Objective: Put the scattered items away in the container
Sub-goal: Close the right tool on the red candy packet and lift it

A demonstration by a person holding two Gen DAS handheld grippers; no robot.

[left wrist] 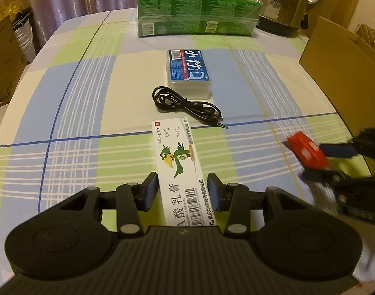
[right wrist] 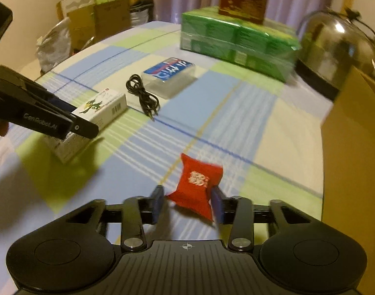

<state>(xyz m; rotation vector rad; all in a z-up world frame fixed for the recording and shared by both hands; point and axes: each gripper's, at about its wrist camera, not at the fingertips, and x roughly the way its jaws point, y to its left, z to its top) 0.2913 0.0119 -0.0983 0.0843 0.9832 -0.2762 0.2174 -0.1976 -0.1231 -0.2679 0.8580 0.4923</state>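
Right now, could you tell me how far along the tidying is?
Nothing shows as boxed yet; the cardboard box's inside is hidden. The right gripper is pinching the red packet; the left gripper straddles the ointment box, jaws open. The cable and plastic case remain.

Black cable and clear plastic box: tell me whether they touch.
Apart. The left wrist view shows a strip of tablecloth between the cable coil and the box.
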